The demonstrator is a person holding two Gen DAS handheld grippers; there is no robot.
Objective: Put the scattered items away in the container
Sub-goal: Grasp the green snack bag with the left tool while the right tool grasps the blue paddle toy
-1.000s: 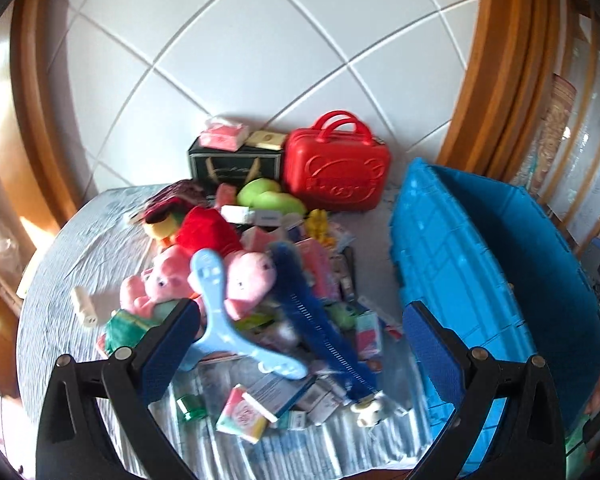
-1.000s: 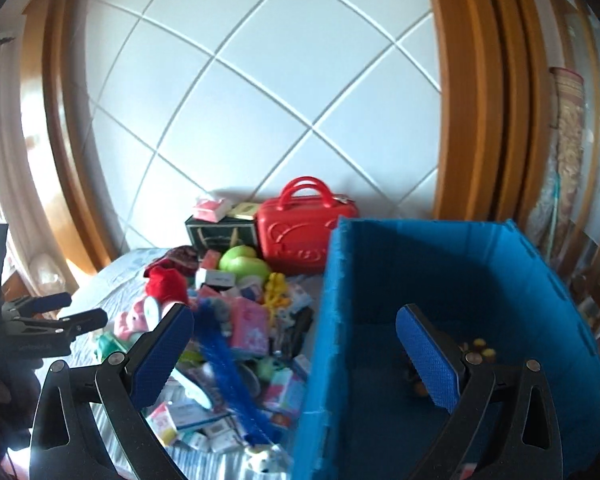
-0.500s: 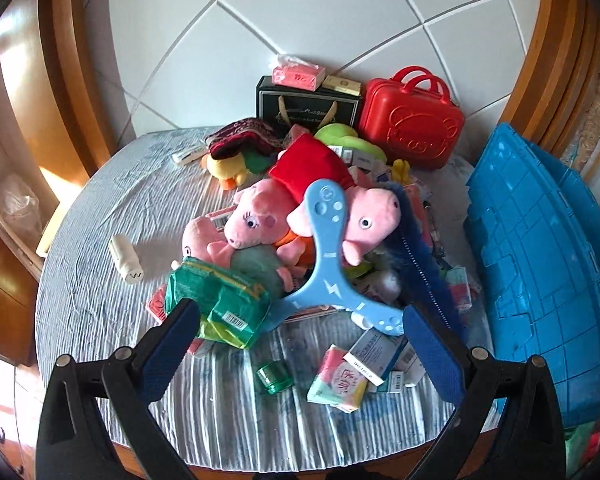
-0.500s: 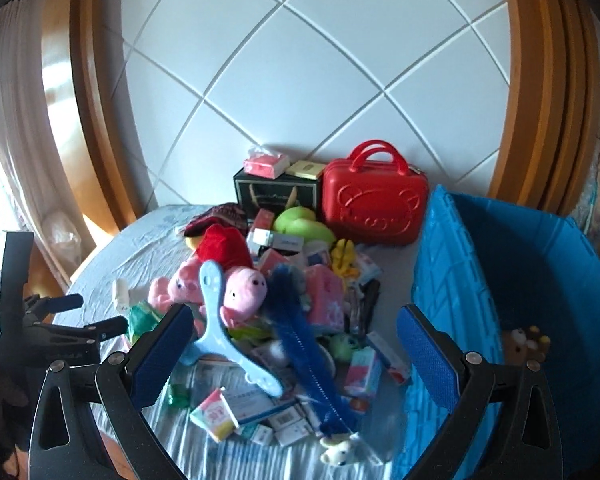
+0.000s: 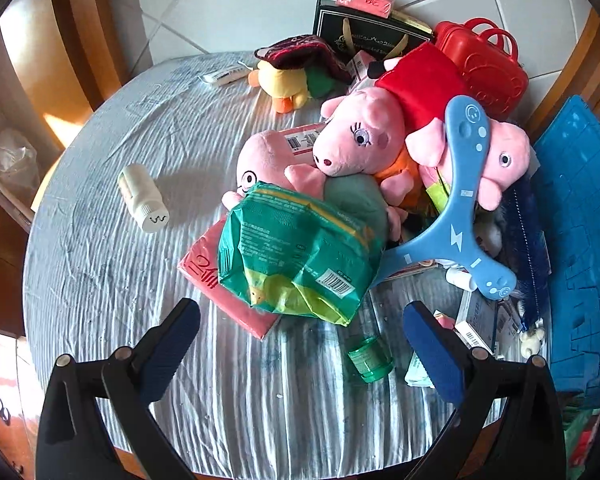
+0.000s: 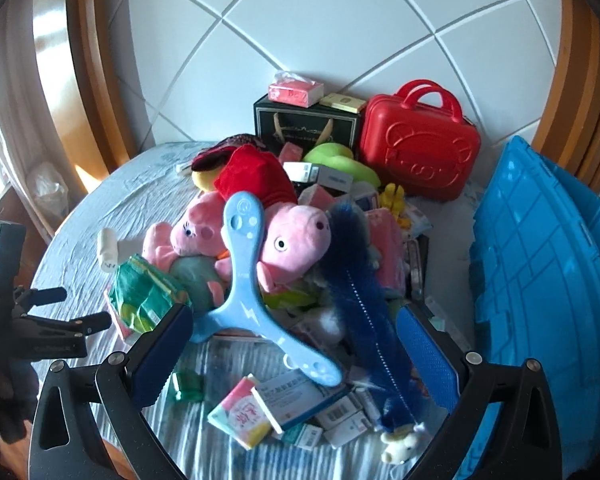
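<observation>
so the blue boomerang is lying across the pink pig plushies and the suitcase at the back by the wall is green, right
Not quite: the suitcase at the back by the wall is red, not green, as the right wrist view shows. The blue boomerang does lie across the pink pig plushies.

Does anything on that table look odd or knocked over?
Mostly it is one jumbled heap: pink pig plushes piled together with a light blue boomerang lying across them. A white bottle lies on its side apart from the heap, and a small green cup is tipped over near the table edge.
</observation>
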